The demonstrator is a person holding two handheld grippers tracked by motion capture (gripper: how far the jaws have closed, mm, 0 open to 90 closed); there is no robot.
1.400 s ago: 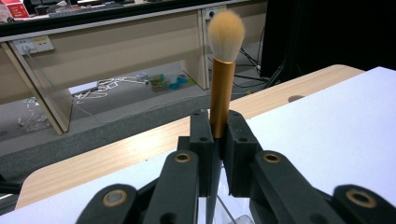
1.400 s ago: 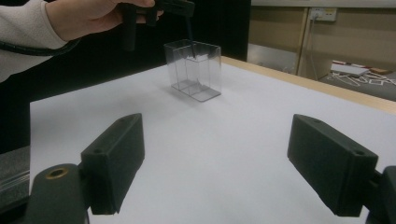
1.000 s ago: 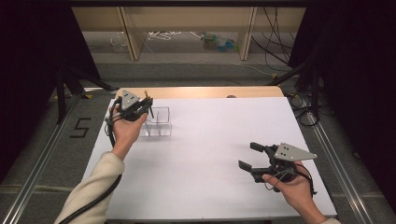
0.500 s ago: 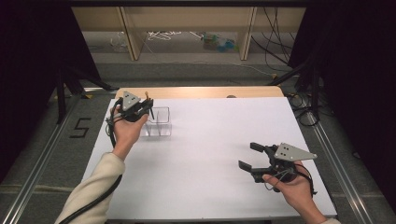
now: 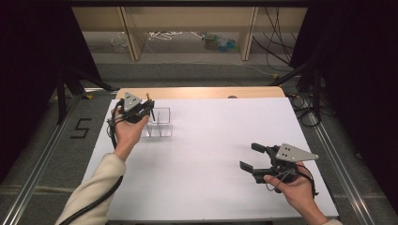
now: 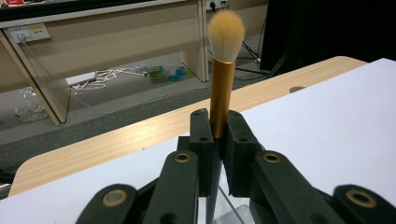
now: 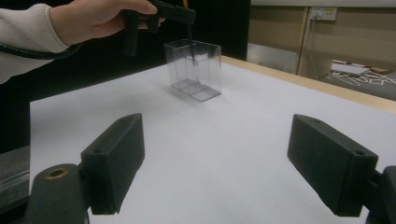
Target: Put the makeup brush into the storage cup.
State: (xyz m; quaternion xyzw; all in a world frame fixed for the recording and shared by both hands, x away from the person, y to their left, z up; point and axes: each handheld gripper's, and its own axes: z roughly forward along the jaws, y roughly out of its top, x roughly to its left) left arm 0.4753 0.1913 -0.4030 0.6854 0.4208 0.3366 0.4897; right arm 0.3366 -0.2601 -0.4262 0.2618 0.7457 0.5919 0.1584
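Note:
A makeup brush (image 6: 223, 74) with a gold ferrule and pale bristles stands upright, bristles up, with my left gripper (image 6: 217, 123) shut on its handle. In the high view the left gripper (image 5: 137, 110) hovers over the left end of a clear divided box (image 5: 162, 126) at the table's far left. The right gripper view shows the brush's dark handle (image 7: 191, 41) reaching down into the clear box (image 7: 196, 70). My right gripper (image 5: 251, 157) rests open near the front right, its jaws wide apart (image 7: 223, 161) with nothing between them.
A white sheet (image 5: 211, 140) covers the table, with a wooden edge (image 5: 202, 92) along the far side. Beyond it are wooden shelves with cables and clutter (image 5: 216, 41) on the floor. A metal rail (image 5: 338, 159) runs along the right side.

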